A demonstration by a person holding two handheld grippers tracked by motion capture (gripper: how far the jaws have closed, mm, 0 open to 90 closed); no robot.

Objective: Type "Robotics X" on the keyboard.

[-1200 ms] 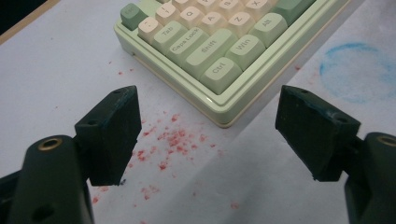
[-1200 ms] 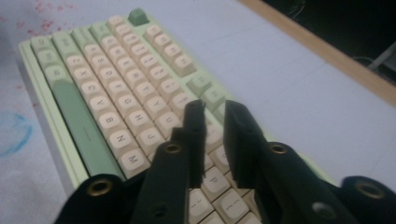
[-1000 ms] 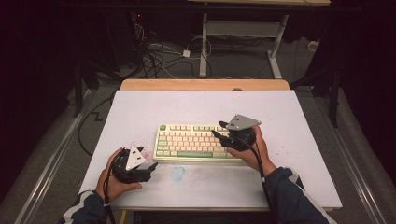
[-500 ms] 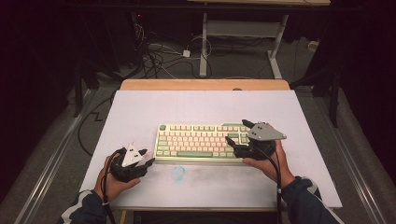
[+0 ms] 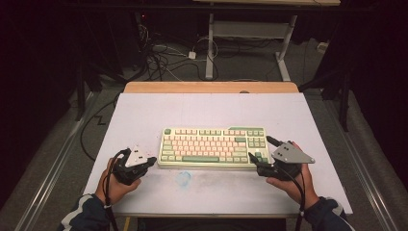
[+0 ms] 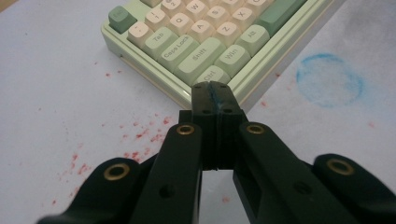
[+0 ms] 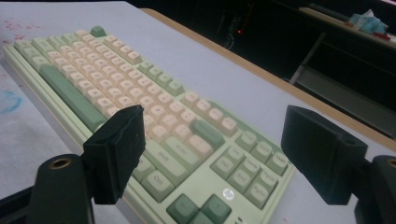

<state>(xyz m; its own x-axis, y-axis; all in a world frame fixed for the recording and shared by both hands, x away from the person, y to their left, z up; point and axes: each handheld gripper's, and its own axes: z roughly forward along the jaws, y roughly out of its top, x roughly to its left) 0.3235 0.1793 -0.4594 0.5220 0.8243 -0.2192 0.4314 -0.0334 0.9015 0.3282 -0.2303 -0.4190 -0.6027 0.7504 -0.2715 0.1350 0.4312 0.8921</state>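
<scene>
A pale green keyboard with cream and green keys lies across the middle of the white mat. My left gripper rests on the mat at its front left corner. Its jaws have just been closing and stand shut, nothing between them. In the left gripper view the left gripper's joined tips point at the keyboard's Ctrl corner without clearly touching it. My right gripper is at the keyboard's right end, jaws just opened and wide apart. In the right gripper view the right gripper frames the arrow-key end of the keyboard but grips nothing.
A blue smudge marks the mat in front of the keyboard, and red specks lie near the left gripper. A wooden table edge runs along the far side. Cables and a desk frame stand on the floor beyond.
The right hand has moved to the right, from over the keyboard's right part to its right end, and its jaws have spread. The left gripper's jaws have closed; that hand has stayed put.
</scene>
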